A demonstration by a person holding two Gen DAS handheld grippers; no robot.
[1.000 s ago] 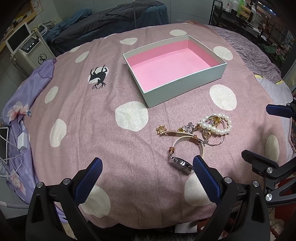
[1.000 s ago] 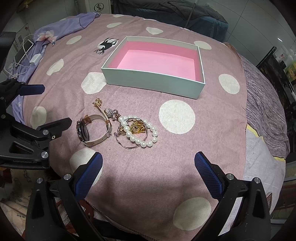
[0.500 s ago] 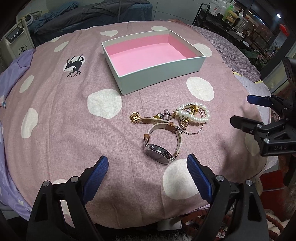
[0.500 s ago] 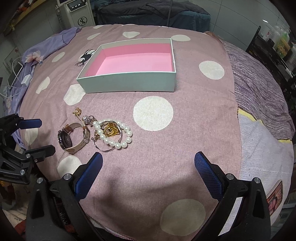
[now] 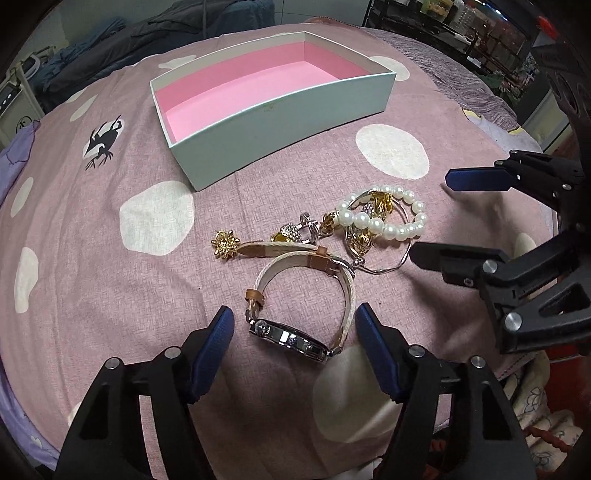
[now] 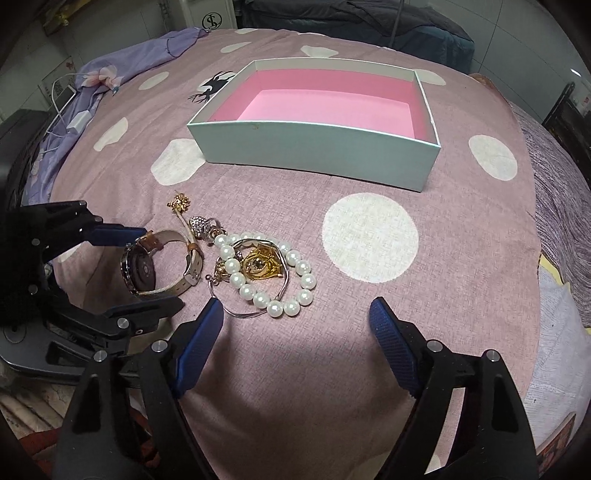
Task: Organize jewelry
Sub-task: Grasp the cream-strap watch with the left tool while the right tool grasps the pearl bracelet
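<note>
A wristwatch (image 5: 295, 295) with a cream strap lies on the pink spotted cloth, also in the right wrist view (image 6: 155, 267). My left gripper (image 5: 293, 332) is open with its jaws on either side of the watch face. A pearl bracelet (image 5: 388, 218), gold pieces and a rhinestone charm (image 5: 295, 230) lie beyond it. My right gripper (image 6: 295, 321) is open, just short of the pearl bracelet (image 6: 273, 273). An open box with a pink lining (image 5: 280, 122) stands further back, also in the right wrist view (image 6: 317, 147).
A gold flower earring (image 5: 223, 245) lies left of the watch strap. A purple cloth with a white charger and cables (image 6: 79, 118) lies at the table's far left edge. Dark bedding (image 5: 166, 33) and shelving (image 5: 461, 26) stand beyond the table.
Both grippers have moved forward and down toward the jewelry. The left one now straddles the watch; the right one has closed in on the pearl bracelet. Nothing is picked up.
</note>
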